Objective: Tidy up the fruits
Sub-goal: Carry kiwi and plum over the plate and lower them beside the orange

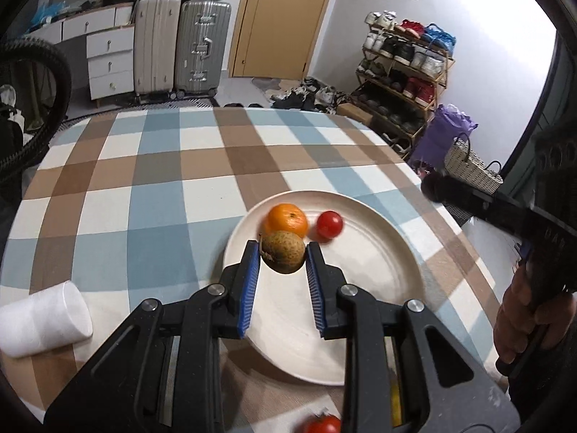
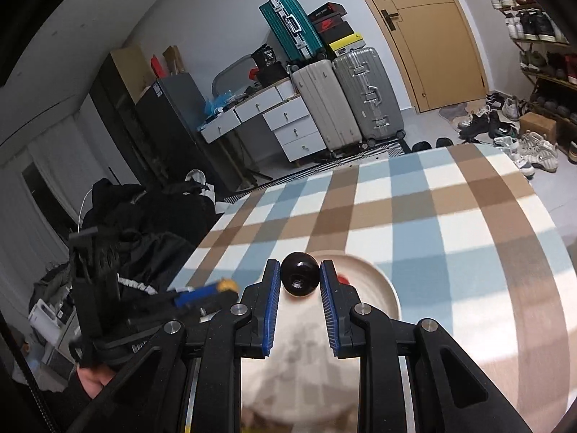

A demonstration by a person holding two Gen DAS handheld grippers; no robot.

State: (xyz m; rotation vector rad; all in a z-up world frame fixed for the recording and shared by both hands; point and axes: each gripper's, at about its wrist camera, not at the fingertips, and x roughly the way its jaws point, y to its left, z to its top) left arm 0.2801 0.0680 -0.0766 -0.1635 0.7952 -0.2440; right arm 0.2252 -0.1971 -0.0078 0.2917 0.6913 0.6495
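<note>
The left claw [image 1: 283,252] pinches a brownish-green round fruit [image 1: 283,257] between its blue pads at frame centre, over the cream plate [image 1: 378,288]. On the plate just behind it sit an orange [image 1: 287,218] and a red tomato [image 1: 329,224]. The right claw [image 2: 300,278] grips a dark, glossy round fruit [image 2: 300,278] above the plate's rim [image 2: 389,288]. A white cup [image 1: 47,321] lies on its side on the checked counter [image 1: 144,180], lower left.

A white cup [image 1: 45,319] lies on its side on the checked cloth [image 1: 151,180]; suitcases [image 1: 182,45] stand beside a door [image 1: 285,18].
</note>
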